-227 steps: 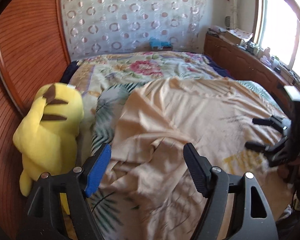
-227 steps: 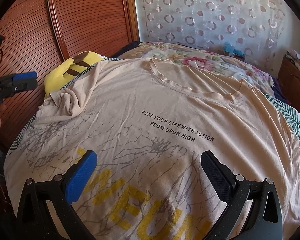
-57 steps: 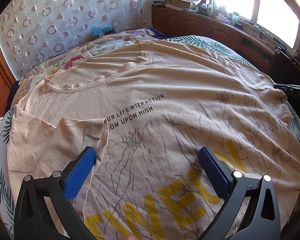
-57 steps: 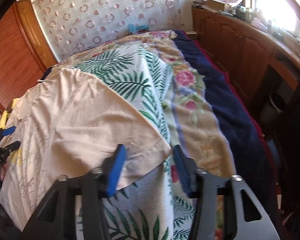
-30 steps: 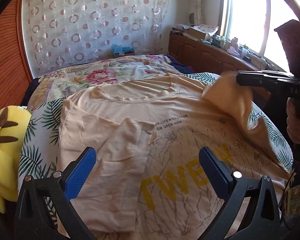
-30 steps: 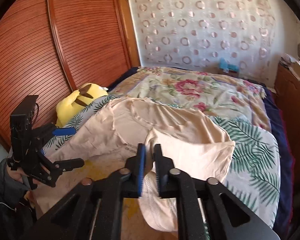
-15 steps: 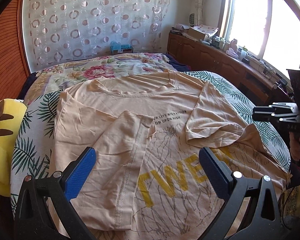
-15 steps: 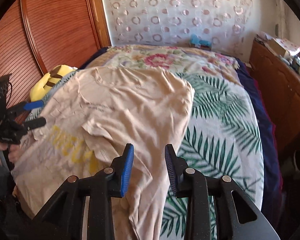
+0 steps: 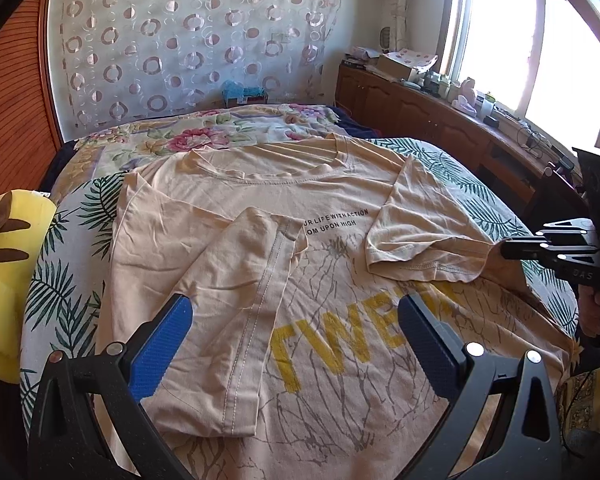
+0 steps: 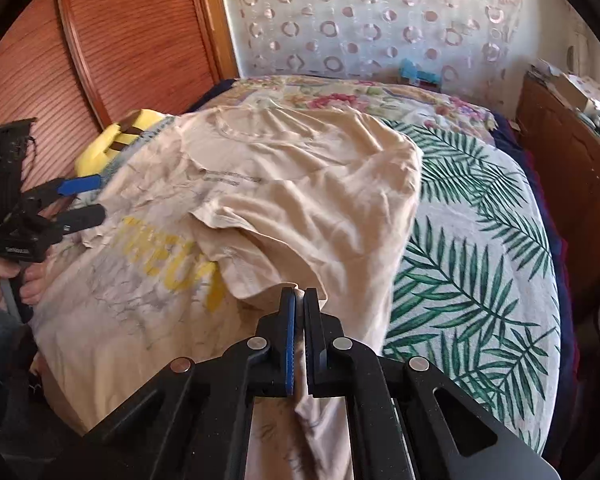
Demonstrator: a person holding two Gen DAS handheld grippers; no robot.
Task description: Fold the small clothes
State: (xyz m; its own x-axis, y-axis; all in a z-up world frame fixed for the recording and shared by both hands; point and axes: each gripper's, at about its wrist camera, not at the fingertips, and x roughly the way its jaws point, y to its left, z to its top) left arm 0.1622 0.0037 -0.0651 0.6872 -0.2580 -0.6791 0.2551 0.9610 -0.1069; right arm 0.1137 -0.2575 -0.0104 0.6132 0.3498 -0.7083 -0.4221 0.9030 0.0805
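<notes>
A beige T-shirt (image 9: 332,344) with yellow letters lies spread front-up on the bed, also in the right wrist view (image 10: 300,184). Both sleeves are folded inward: the left sleeve (image 9: 228,304) and the right sleeve (image 9: 416,240). My left gripper (image 9: 296,332) is open and empty, above the shirt's lower part. My right gripper (image 10: 299,300) is shut on the shirt's right side edge, lifting the fabric a little; it also shows in the left wrist view (image 9: 512,250). The left gripper shows in the right wrist view (image 10: 86,198).
The bedspread (image 10: 480,248) has green leaves and flowers. A yellow plush toy (image 9: 0,264) lies at the bed's left edge by a wooden wardrobe (image 10: 120,40). A wooden sideboard (image 9: 440,120) with clutter runs under the window at the right.
My right gripper let the right sleeve drop folded onto the shirt, then moved to the shirt's side edge and closed on it. The left gripper stays open, nearly still.
</notes>
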